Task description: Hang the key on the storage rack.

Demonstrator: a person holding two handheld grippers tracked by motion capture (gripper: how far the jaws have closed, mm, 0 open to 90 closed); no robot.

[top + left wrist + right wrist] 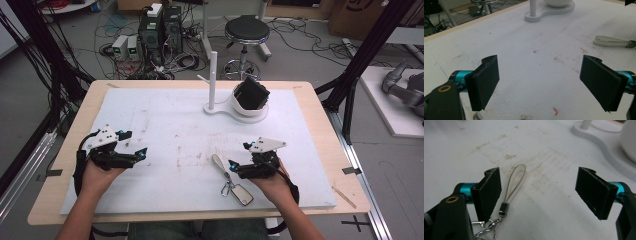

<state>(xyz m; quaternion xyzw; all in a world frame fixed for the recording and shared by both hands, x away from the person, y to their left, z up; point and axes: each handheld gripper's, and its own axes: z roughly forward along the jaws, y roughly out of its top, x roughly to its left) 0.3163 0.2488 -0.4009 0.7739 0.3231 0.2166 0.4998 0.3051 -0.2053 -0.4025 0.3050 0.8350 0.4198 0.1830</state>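
White foam board (165, 125) is covering a wooden table, with cables and a black stool lying beyond it. At the far edge, a white bowl on a stand with an upright post (250, 106) is holding a black boxy object (251, 93) tilted inside it. Near the person, a keyring with a pale loop strap and a silver tag (230, 180) is lying flat. The right gripper (239, 166) is hovering just beside its strap, jaws spread wide. The left gripper (136, 145) is hanging well apart, jaws likewise gaping over bare board.
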